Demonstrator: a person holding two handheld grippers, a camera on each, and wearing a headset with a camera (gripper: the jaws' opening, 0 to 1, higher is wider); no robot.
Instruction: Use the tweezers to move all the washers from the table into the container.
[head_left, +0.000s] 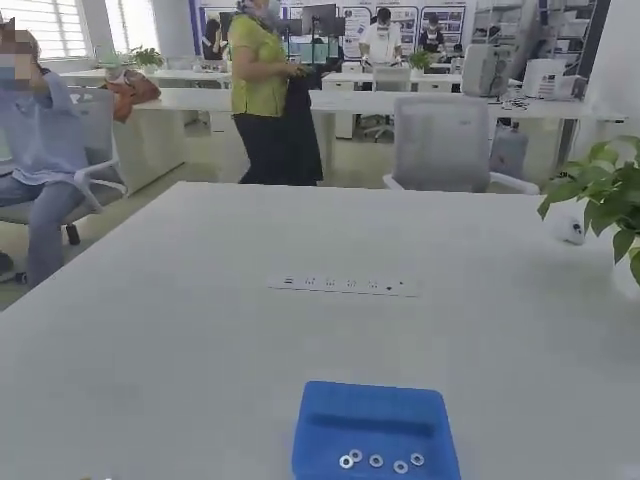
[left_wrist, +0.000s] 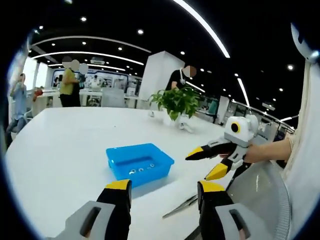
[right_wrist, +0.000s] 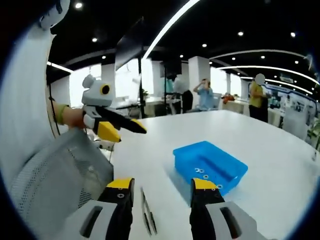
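Nearest, wide open and holding nothing: left gripper (left_wrist: 165, 186) and right gripper (right_wrist: 162, 183). Just ahead, flat on the white table (head_left: 200, 350), untouched: tweezers (left_wrist: 180, 206). Farther on, a blue container (head_left: 370, 410) with five washers (head_left: 376, 460) inside. Beyond, at the table's edge, a plant (head_left: 605, 195)

The left gripper (left_wrist: 164, 190) is held with its jaws spread wide and nothing gripped between them. The right gripper (right_wrist: 161, 189) is held the same way, jaws parted and nothing between. Each is caught in the other's gripper view, held in the air and angled inward, grasped at the rear by the left hand (right_wrist: 74, 117) and the right hand (left_wrist: 261, 152).
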